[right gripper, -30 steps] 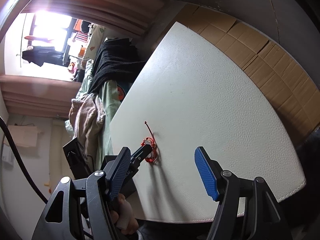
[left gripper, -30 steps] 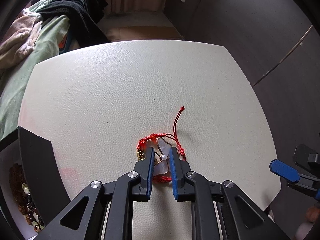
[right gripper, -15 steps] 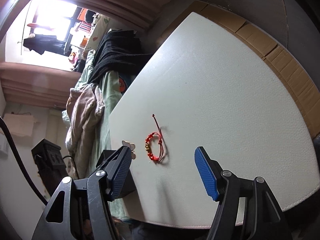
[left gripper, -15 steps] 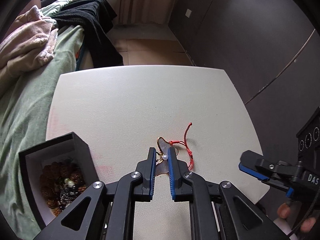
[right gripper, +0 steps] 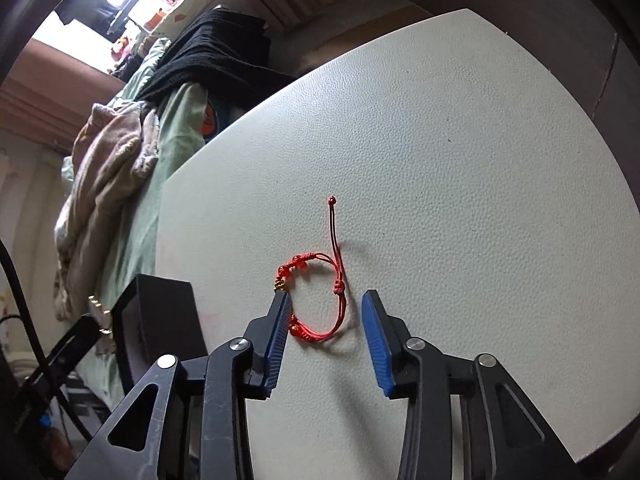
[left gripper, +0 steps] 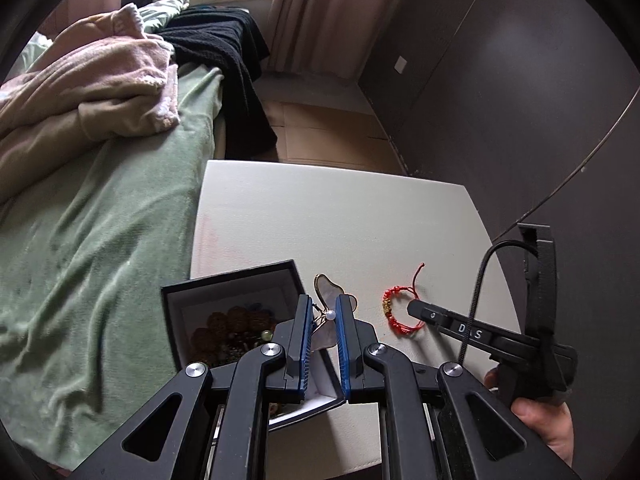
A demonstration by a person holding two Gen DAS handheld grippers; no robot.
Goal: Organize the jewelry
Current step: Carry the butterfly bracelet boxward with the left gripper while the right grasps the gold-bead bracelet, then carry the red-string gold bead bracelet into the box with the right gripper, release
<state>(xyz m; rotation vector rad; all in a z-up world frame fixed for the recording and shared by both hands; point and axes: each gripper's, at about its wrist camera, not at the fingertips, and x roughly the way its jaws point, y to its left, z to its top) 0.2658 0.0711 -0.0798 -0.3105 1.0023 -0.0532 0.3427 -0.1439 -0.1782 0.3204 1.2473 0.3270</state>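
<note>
At the near left edge of the white table [left gripper: 340, 220], item one: a butterfly-shaped brooch [left gripper: 329, 312] with a small pearl at its centre, pinched between the closed blue pads of our left gripper [left gripper: 323, 322]. A second ago it lay on the table on top of the red cord; we have since lifted it clear and carried it leftward, so it now hangs over the right rim of the open black jewelry box [left gripper: 240, 308], which already holds dark beaded pieces. Item two: the red cord bracelet [right gripper: 316, 296] with gold beads, left alone on the table to the right of the box, its loose tail pointing to the far side. Our right gripper [right gripper: 324, 340] has moved in from further back and now stands with jaws wide, one pad at either side of the bracelet loop, not clamped. We judge the brooch ready to be released into the box, the bracelet next to be taken.
</note>
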